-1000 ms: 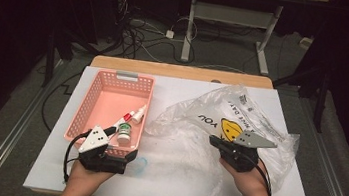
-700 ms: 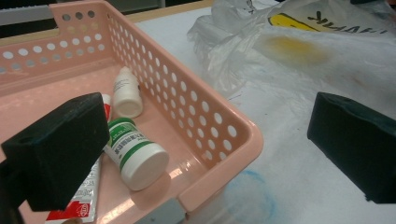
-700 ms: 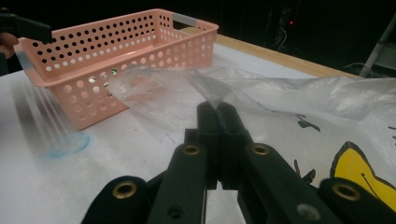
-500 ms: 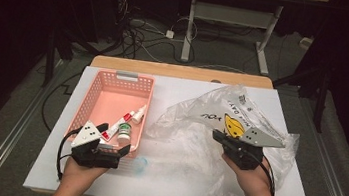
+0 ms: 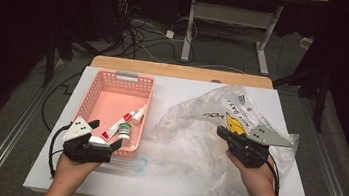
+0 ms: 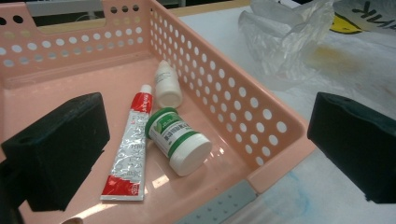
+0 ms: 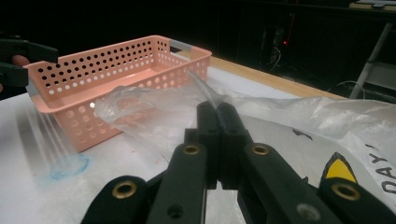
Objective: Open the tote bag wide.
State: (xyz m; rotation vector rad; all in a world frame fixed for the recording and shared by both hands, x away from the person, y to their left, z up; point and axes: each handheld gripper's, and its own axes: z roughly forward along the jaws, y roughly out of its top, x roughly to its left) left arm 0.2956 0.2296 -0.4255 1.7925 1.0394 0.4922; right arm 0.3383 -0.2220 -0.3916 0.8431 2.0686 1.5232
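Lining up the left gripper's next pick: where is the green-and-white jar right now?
In the left gripper view the green-and-white jar lies on its side in the pink basket, near its front right corner, between the red-and-silver tube and the right wall, below the small white bottle.

Crumpled clear plastic bag (image 5: 208, 132) with black lettering and a yellow mark lies spread on the white worktop (image 5: 161, 187), right of the pink perforated basket (image 5: 92, 99); one fold pinched upward.

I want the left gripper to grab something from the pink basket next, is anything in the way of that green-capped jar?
Nothing visible blocks it. The left gripper is open, one jaw inside the pink basket, one outside its wall. The jar lies uncovered between the tube and that wall; only the wall might interfere.
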